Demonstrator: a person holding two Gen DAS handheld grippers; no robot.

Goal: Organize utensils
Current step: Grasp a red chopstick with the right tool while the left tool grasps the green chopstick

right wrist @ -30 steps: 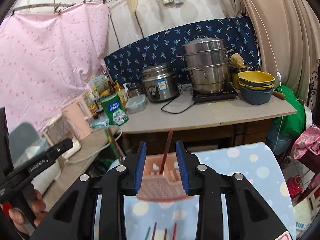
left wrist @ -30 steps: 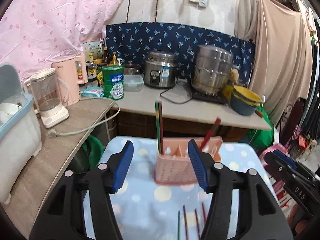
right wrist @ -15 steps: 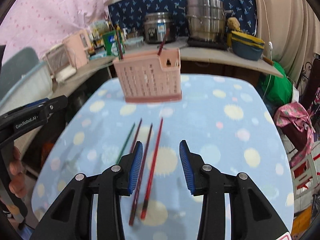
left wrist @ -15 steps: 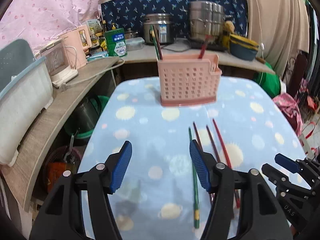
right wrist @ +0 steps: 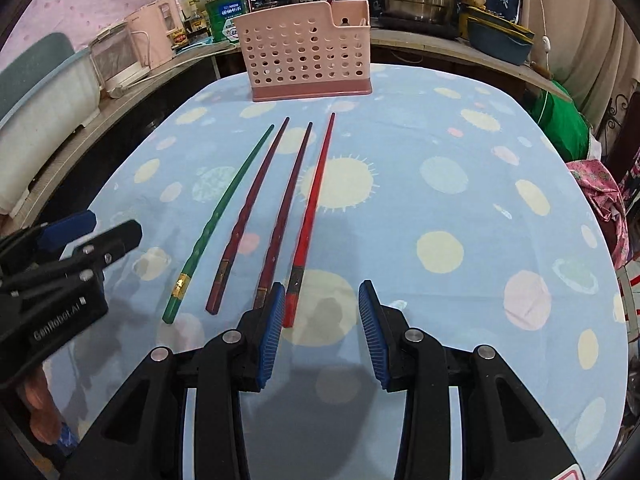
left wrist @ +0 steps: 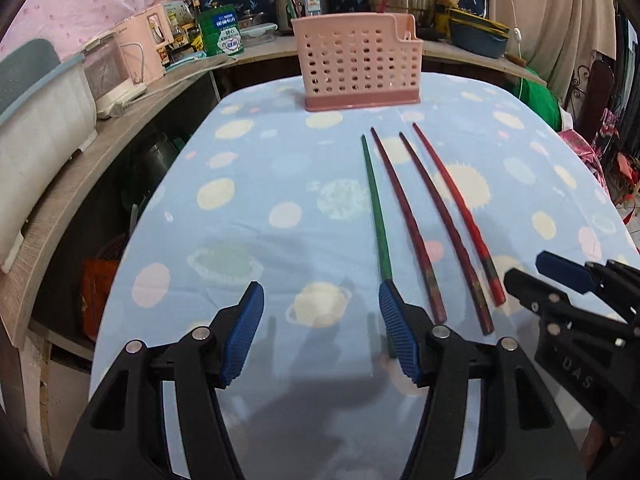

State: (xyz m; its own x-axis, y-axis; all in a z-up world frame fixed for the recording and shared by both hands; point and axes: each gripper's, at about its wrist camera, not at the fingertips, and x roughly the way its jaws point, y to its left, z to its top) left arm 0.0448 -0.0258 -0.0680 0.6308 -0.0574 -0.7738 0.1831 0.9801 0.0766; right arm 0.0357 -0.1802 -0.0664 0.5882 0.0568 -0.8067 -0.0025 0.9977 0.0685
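Both grippers, left gripper (left wrist: 321, 330) and right gripper (right wrist: 321, 330), hung low with jaws apart, holding nothing. Four chopsticks (right wrist: 276, 216) lay side by side on the tabletop (right wrist: 460, 208), pink holder (right wrist: 306, 54) standing further back.

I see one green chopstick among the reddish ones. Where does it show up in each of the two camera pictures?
Left wrist view: the green chopstick lies right of centre, leftmost of the four chopsticks, its near end hidden behind a blue fingertip.
Right wrist view: the green chopstick lies left of centre, again leftmost, its whole length visible.
Shared landmark: the pink basket beyond the chopsticks' far tips.
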